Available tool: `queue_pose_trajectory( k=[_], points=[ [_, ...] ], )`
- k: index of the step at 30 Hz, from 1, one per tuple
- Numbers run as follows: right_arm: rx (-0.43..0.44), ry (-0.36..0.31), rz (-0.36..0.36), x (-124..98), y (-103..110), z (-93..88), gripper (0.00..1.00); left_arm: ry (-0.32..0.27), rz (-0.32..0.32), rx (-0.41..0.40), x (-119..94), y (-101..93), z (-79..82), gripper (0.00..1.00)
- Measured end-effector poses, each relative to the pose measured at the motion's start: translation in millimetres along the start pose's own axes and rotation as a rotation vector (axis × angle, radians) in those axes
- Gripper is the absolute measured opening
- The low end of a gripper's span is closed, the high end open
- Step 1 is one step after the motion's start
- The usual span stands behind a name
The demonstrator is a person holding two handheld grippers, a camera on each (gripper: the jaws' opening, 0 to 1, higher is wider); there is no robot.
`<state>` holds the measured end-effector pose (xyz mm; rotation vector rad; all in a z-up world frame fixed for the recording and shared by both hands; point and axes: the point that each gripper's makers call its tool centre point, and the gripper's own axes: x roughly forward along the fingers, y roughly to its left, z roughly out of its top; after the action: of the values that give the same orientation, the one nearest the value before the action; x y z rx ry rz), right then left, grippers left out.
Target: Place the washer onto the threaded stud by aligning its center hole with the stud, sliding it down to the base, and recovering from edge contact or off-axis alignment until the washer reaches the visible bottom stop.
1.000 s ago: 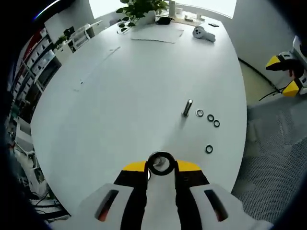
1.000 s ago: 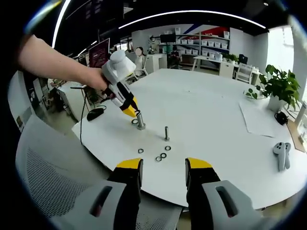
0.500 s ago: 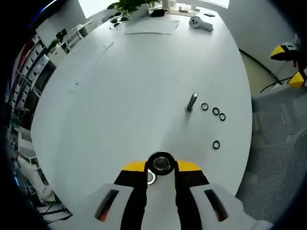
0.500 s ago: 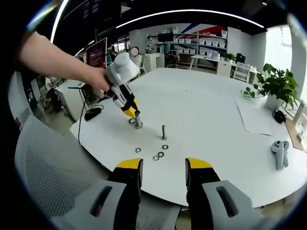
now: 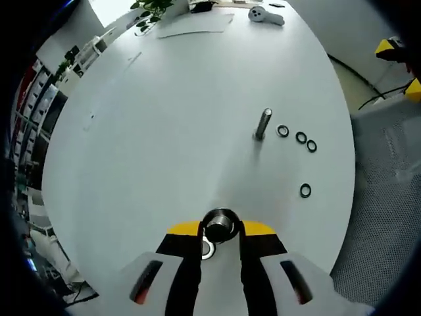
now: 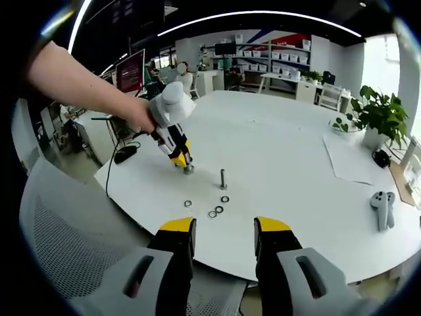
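Lower than a second ago, the left gripper (image 5: 220,227) has carried its short threaded stud (image 5: 220,224) down to the white table (image 5: 164,131), jaws closed on it; a washer (image 5: 208,250) seems to lie at its base. Another upright stud (image 5: 263,124) stands well ahead, four loose washers (image 5: 300,137) beside it. The right gripper (image 6: 222,227) hangs back near the table's edge, jaws apart, empty.

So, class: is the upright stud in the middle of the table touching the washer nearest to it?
Apart. In the left gripper view, bare white table separates the stud from the nearest washer.
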<state>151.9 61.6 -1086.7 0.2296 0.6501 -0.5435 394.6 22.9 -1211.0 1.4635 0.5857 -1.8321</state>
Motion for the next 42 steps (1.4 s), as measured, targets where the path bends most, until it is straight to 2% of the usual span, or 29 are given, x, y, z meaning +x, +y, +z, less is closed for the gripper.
queue_pose_trajectory(
  k=[5,14,19,22,27,30,36,40,42],
  points=[
    [0.000,0.003,0.004,0,0,-0.5,0.38,0.007,-0.008,-0.020,8,1.2,-4.9,0.19],
    [-0.001,0.010,0.019,1,3,-1.6,0.38,-0.012,-0.011,-0.060,6,1.3,-1.9,0.20],
    [-0.003,0.012,0.024,2,3,-1.7,0.38,-0.022,-0.012,-0.042,8,-0.4,-2.4,0.20],
    [-0.019,0.034,0.022,2,5,-5.4,0.37,0.004,-0.007,-0.024,16,0.1,-11.4,0.21],
    [-0.018,0.028,0.024,2,4,-4.9,0.37,-0.037,0.014,-0.063,8,1.6,-4.0,0.24],
    [-0.020,0.028,0.029,3,5,-4.9,0.37,-0.046,0.024,-0.067,-2,-4.1,-3.7,0.27],
    [-0.024,0.028,0.040,3,7,-4.8,0.37,-0.041,0.036,-0.097,-10,-12.1,-20.6,0.27],
    [-0.023,0.024,0.047,4,8,-3.5,0.37,-0.032,0.044,-0.131,-18,-10.4,-34.0,0.27],
    [-0.020,0.021,0.053,4,9,-2.9,0.37,-0.037,0.049,-0.159,-22,-12.5,-35.9,0.27]
  ],
)
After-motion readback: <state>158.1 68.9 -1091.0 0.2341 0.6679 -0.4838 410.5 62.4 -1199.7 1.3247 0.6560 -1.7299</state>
